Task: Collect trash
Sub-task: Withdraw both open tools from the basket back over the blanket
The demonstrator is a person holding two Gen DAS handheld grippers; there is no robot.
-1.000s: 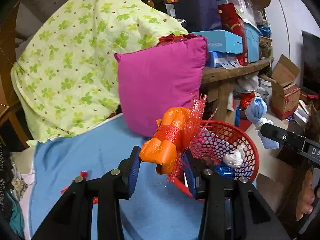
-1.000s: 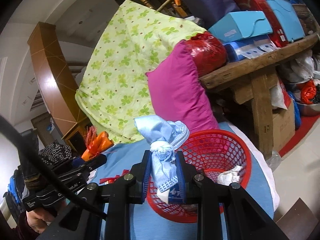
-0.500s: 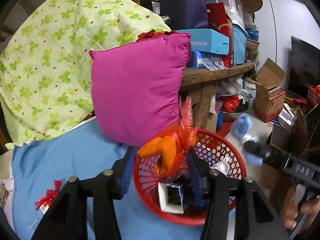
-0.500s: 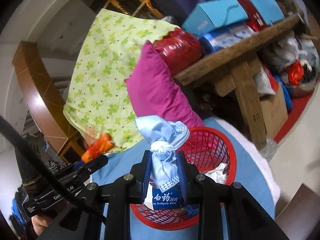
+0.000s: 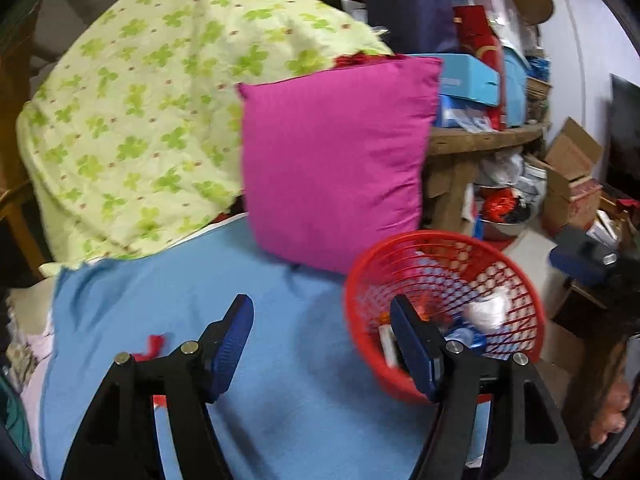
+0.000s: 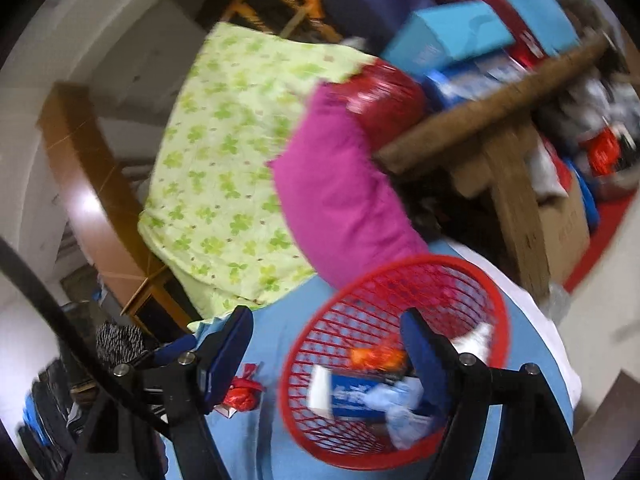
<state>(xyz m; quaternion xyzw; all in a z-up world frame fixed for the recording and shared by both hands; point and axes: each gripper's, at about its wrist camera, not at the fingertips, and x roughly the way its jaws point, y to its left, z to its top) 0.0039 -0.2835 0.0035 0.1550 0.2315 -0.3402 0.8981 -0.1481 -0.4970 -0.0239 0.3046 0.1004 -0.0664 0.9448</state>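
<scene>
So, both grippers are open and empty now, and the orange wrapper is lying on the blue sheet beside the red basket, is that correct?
Not quite: the right wrist view shows the orange wrapper inside the red basket, not on the blue sheet. Both the left gripper and right gripper are open and empty.

Orange wrapper point(image 6: 376, 356), blue wad point(image 6: 400, 400) inside red basket point(image 6: 496, 300).

- My basket point(image 5: 520, 280) at lower right is glossy red plastic mesh.
- The pillow point(image 5: 336, 160) at centre is matt magenta cloth.
- The sheet point(image 5: 240, 280) below is smooth blue cloth.
- The table point(image 6: 516, 200) at upper right is rough wood.
</scene>
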